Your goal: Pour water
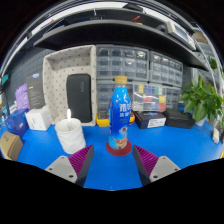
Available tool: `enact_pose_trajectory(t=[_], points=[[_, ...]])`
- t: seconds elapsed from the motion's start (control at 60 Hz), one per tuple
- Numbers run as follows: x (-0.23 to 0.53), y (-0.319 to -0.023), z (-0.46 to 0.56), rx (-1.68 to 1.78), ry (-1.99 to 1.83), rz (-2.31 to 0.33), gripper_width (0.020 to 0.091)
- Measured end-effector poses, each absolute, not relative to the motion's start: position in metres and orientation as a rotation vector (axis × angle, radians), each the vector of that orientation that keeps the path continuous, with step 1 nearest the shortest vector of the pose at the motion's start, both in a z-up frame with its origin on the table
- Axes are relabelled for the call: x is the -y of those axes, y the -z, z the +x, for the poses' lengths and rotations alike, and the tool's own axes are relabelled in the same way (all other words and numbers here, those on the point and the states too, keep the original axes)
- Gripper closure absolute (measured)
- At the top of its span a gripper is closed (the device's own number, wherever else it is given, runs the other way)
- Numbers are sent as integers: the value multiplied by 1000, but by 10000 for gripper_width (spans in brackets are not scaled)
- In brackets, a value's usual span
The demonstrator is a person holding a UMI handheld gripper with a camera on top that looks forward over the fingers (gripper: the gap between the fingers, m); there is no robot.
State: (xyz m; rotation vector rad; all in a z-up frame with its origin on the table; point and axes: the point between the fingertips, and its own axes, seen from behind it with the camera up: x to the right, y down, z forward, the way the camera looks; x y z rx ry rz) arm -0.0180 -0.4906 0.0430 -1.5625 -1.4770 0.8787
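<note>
Bottle [120, 115] with an orange cap and blue label stands upright on the blue table [180, 145], just ahead of the gripper [113, 163] and centred on the gap between its fingers; the jaws are spread wide, holding nothing; a white cup [70, 134] sits near the bottle on its left; grey drawer cabinets [140, 75] line the back; a green plant [204, 100] stands at the right.
</note>
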Motion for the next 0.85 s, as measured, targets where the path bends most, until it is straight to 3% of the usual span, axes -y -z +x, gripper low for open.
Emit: enact_pose_trajectory(t=[0.417, 0.65, 0.85], points=[[551, -194, 59, 1408, -955, -1523, 317], [559, -227, 83, 1400, -943, -1484, 312], [559, -231, 91, 1375, -949, -1501, 312]])
